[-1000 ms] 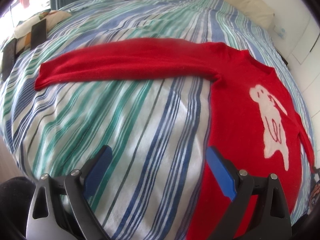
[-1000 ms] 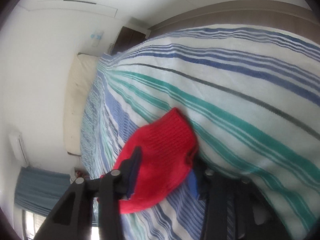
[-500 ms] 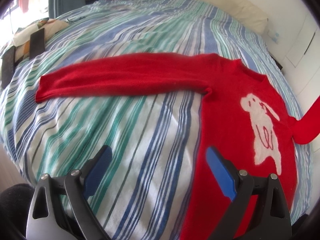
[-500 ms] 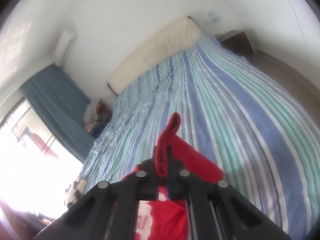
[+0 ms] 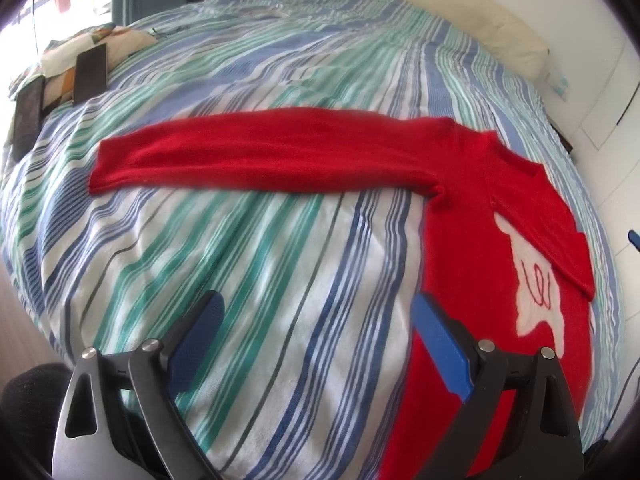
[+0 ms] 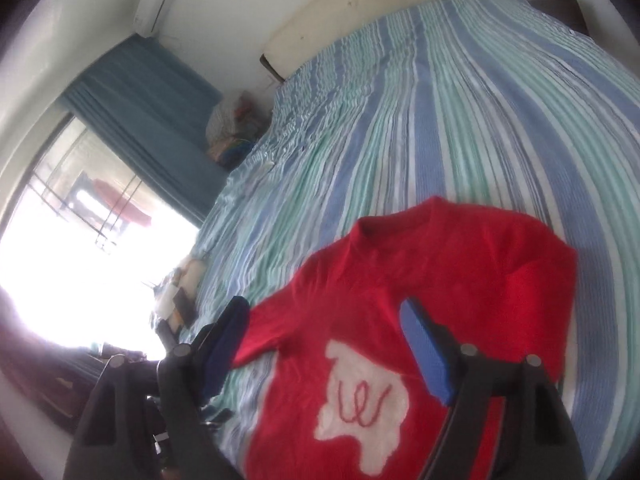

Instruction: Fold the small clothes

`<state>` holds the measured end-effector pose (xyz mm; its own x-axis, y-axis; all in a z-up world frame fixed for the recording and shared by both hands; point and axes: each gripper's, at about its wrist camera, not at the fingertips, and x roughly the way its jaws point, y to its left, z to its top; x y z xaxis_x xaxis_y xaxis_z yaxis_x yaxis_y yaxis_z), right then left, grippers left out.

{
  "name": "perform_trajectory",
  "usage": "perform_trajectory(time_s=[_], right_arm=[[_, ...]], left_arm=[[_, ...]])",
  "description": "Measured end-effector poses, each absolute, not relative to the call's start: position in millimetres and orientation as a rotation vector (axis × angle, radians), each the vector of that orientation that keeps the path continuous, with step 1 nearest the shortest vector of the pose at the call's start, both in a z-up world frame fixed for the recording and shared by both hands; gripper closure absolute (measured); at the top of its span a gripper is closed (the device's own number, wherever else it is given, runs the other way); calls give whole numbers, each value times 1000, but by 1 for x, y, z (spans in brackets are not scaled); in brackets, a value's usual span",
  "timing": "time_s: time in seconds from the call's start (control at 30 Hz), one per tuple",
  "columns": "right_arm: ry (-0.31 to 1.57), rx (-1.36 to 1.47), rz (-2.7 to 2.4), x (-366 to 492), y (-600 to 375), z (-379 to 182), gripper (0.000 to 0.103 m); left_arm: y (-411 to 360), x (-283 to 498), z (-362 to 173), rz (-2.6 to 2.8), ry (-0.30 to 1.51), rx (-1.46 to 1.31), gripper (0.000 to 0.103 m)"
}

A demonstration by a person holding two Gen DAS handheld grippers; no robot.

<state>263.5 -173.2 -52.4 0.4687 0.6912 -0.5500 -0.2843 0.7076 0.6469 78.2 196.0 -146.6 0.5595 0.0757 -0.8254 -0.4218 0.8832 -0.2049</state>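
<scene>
So the left gripper hangs wide open, nothing in it, over the striped bedspread. The red sweater lies flat on it, one sleeve stretched out left. The right gripper is opening above the sweater's chest, empty.

1. The sweater is bright red, with a white animal figure on its front that carries thin red looped lines.
2. The bed cover is white with blue, teal-green and thin dark stripes.
3. The gripper fingers have blue pads on black frames.
4. The curtain is dull blue.
5. The headboard is cream.
</scene>
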Motion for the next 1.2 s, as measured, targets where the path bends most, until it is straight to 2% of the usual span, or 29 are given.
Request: perform_trajectory(time_s=[0.33, 0.6, 0.83, 1.2], right_arm=[[1019, 286, 236, 180, -305, -152, 26], [1004, 229, 84, 126, -334, -189, 25], [966, 186, 45, 119, -314, -203, 3], [914, 174, 27, 110, -309, -211, 0]], left_arm=[[180, 83, -151, 287, 958, -345, 7], [180, 90, -165, 294, 1011, -354, 7], [179, 90, -178, 298, 1069, -339, 7], [168, 96, -190, 281, 1120, -251, 1]])
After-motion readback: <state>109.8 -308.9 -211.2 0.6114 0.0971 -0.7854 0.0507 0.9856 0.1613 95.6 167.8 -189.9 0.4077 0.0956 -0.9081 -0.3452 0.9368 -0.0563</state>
